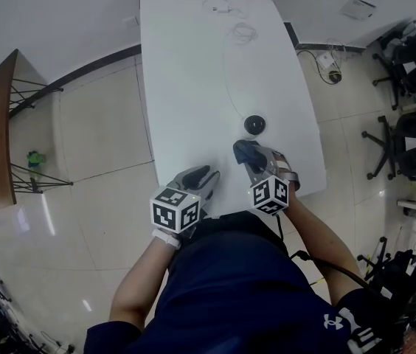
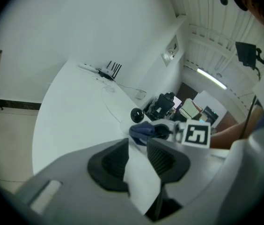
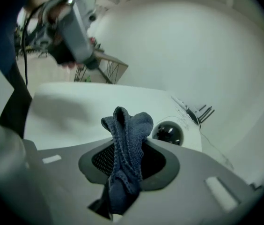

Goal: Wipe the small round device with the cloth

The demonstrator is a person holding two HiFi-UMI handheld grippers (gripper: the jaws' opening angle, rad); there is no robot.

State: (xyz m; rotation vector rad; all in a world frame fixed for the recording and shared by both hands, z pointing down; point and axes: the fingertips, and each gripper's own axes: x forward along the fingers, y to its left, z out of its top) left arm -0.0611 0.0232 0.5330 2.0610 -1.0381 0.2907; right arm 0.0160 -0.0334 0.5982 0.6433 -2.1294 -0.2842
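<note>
Cloth point(image 3: 127, 144), dark blue and bunched, is clamped in the right gripper point(image 3: 128, 159), whose jaws are closed tight on its lower folds while a loose tuft stands up past the tips; that tuft is the wiping face, so I judge the grip should stay firm and the gripper tip down until the tuft, not the hard jaw tips, meets the small round device point(image 3: 168, 133); the device, a glossy black dome, sits on the white table point(image 1: 186, 87) just beyond the cloth, near it but not touching; the left gripper point(image 2: 136, 154) has its jaws a narrow slit apart with nothing between them, only bare table showing through, and it is held on the near side of the device, farther from it than the cloth; the dome looks smooth and light, so a sideways stroke may push it along; gentle pressure from above in short circular passes, or steadying it with the left gripper opposite the cloth, seems safer; a thin cable point(image 1: 225, 72) runs across the table on the far side of the device and is best left alone
</note>
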